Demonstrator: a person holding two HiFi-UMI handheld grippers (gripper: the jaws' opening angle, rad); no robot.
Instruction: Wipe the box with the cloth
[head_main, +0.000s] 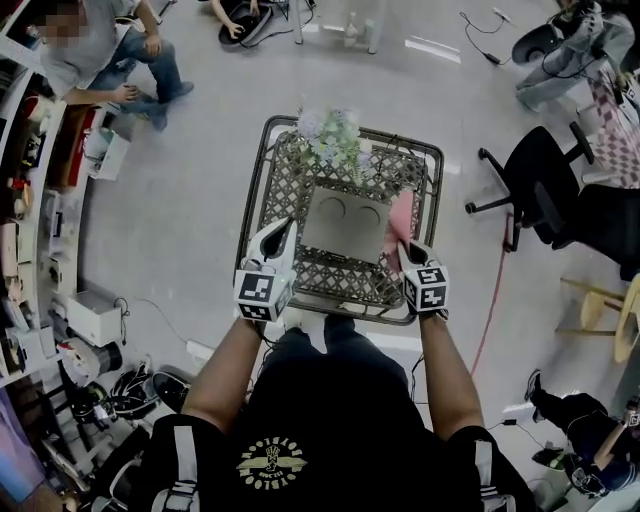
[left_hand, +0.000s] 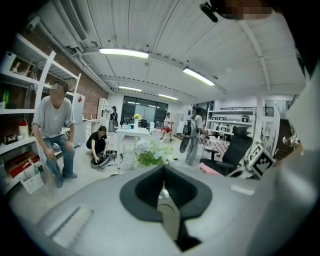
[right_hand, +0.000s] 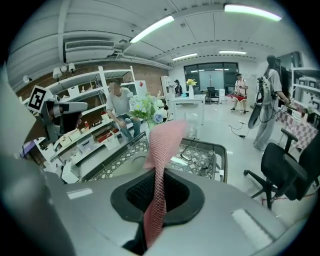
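Observation:
A flat grey-brown box (head_main: 340, 225) with two round marks lies on the metal lattice table (head_main: 390, 290). My right gripper (head_main: 405, 248) is shut on a pink cloth (head_main: 401, 222), raised over the box's right edge. In the right gripper view the cloth (right_hand: 162, 145) runs up between the closed jaws (right_hand: 159, 175) and flops over above them, with the box (right_hand: 131, 161) below and to the left. My left gripper (head_main: 279, 238) hovers at the box's left near corner, its fingers together and holding nothing. In the left gripper view its pads (left_hand: 162, 175) meet in a line.
A bunch of pale flowers (head_main: 333, 138) stands at the table's far edge. A pair of glasses (right_hand: 197, 155) lies on the lattice to the right of the box. A black office chair (head_main: 535, 185) is at the right and a seated person (head_main: 100, 60) at the far left.

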